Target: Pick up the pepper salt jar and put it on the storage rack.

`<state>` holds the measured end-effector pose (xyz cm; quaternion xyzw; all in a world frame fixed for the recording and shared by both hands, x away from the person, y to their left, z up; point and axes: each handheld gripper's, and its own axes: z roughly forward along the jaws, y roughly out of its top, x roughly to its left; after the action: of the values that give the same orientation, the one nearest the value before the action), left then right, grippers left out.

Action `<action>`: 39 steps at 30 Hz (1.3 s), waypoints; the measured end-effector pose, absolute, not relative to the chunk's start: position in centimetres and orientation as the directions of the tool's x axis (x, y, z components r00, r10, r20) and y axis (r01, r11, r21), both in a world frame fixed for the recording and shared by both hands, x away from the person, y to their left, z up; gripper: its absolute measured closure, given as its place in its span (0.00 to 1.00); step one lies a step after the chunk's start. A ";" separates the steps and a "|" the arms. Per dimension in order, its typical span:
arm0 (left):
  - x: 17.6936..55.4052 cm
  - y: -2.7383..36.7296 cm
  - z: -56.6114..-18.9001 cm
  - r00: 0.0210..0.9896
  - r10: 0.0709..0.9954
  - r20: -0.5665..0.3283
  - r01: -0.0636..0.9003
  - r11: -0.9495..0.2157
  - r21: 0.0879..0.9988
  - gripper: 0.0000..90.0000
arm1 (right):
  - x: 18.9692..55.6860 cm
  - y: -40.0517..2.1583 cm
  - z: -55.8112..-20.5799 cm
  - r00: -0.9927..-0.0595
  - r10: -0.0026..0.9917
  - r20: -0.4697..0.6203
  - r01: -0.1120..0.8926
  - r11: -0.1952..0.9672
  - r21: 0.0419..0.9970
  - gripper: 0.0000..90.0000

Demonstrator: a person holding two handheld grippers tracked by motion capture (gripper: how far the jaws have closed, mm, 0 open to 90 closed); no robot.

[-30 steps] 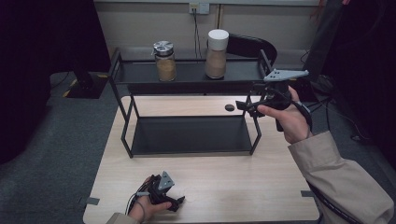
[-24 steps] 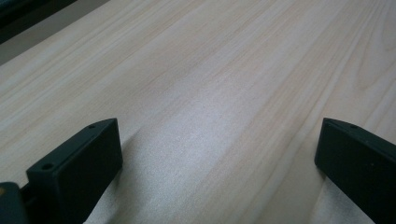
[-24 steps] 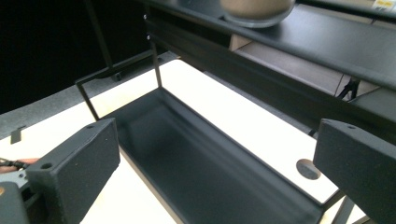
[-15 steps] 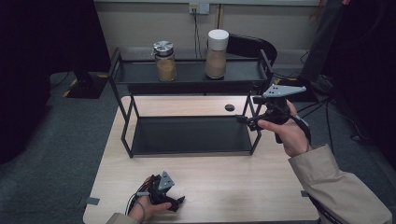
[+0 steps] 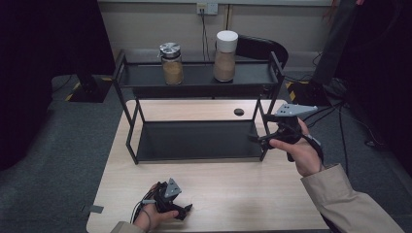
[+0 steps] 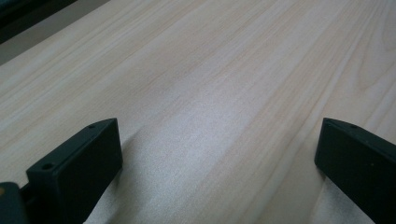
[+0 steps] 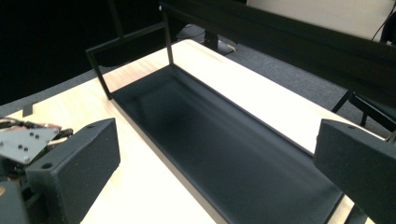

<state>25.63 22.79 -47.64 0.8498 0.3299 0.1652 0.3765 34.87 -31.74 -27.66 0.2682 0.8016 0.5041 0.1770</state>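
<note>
A black two-level metal rack (image 5: 131, 121) stands on the light wooden table (image 5: 233, 194). On its upper shelf sit a glass jar with a metal lid (image 5: 171, 63) and a taller jar with a white lid (image 5: 225, 56), both holding brown powder. My right gripper (image 5: 256, 139) hovers by the rack's right end, open and empty; its own view looks along the bare lower shelf (image 7: 224, 140). Near the table's front edge my left gripper (image 5: 187, 209) rests low, jaws wide apart over bare wood (image 6: 210, 112).
A round cable hole (image 5: 238, 111) lies in the table behind the rack. A dark chair (image 5: 260, 48) stands behind the table at the back right. Cables (image 5: 340, 111) trail on the grey carpet at the right. The left gripper's grey plate (image 7: 23, 142) shows in the right gripper view.
My right gripper has come down and toward the table's near side along the rack's right end. The left gripper has stayed put.
</note>
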 end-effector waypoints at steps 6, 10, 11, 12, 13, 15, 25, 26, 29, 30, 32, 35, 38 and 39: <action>25.6 22.8 -47.6 0.728 0.685 0.032 0.436 -0.499 0.749 0.00 | 34.2 -32.2 -29.3 -0.793 0.610 0.000 0.261 0.339 0.904 0.00; 25.6 22.8 -47.6 0.727 0.686 0.032 0.437 -0.498 0.749 0.00 | 33.7 -32.7 -30.4 -0.793 0.609 0.006 0.266 0.338 0.903 0.00; 25.6 22.7 -47.6 0.726 0.687 0.032 0.437 -0.498 0.749 0.00 | 33.6 -32.8 -30.7 -0.793 0.609 0.007 0.268 0.338 0.902 0.00; 25.6 22.7 -47.6 0.726 0.687 0.032 0.437 -0.497 0.749 0.00 | 33.6 -32.9 -31.0 -0.794 0.607 0.015 0.273 0.334 0.902 0.00; 25.6 22.7 -47.6 0.726 0.687 0.032 0.437 -0.497 0.749 0.00 | 33.5 -33.0 -31.3 -0.793 0.609 0.016 0.274 0.333 0.902 0.00; 25.6 22.7 -47.6 0.726 0.687 0.032 0.437 -0.498 0.749 0.00 | 33.1 -33.2 -32.0 -0.788 0.615 0.018 0.276 0.328 0.903 0.00; 25.6 22.7 -47.7 0.723 0.690 0.030 0.440 -0.494 0.750 0.00 | 32.2 -34.1 -35.0 -0.796 0.604 0.034 0.285 0.325 0.902 0.00; 25.6 22.7 -47.7 0.723 0.690 0.030 0.440 -0.493 0.750 0.00 | 32.2 -34.2 -35.2 -0.797 0.604 0.037 0.288 0.325 0.901 0.00; 25.6 22.7 -47.7 0.722 0.691 0.029 0.441 -0.493 0.750 0.00 | 32.0 -34.3 -35.8 -0.803 0.596 0.028 0.280 0.335 0.900 0.00; 25.6 22.7 -47.7 0.722 0.691 0.030 0.441 -0.493 0.750 0.00 | 32.0 -34.3 -36.1 -0.805 0.593 0.023 0.276 0.339 0.899 0.00; 25.6 22.7 -47.7 0.722 0.691 0.030 0.441 -0.494 0.750 0.00 | 31.8 -34.4 -36.6 -0.805 0.592 0.017 0.273 0.345 0.898 0.00; 25.6 22.7 -47.7 0.722 0.691 0.029 0.441 -0.493 0.750 0.00 | 31.8 -34.6 -37.5 -0.811 0.584 0.025 0.281 0.352 0.893 0.00; 25.6 22.7 -47.7 0.722 0.692 0.029 0.442 -0.492 0.750 0.00 | 31.9 -34.8 -38.3 -0.819 0.573 0.031 0.283 0.356 0.891 0.00; 25.6 22.6 -47.7 0.722 0.692 0.029 0.442 -0.492 0.750 0.00 | 31.9 -34.9 -38.6 -0.817 0.575 0.041 0.291 0.350 0.890 0.00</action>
<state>25.58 22.65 -47.66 0.8477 0.3343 0.1659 0.3770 31.86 -34.89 -38.60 0.2673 0.8094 0.5036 0.1408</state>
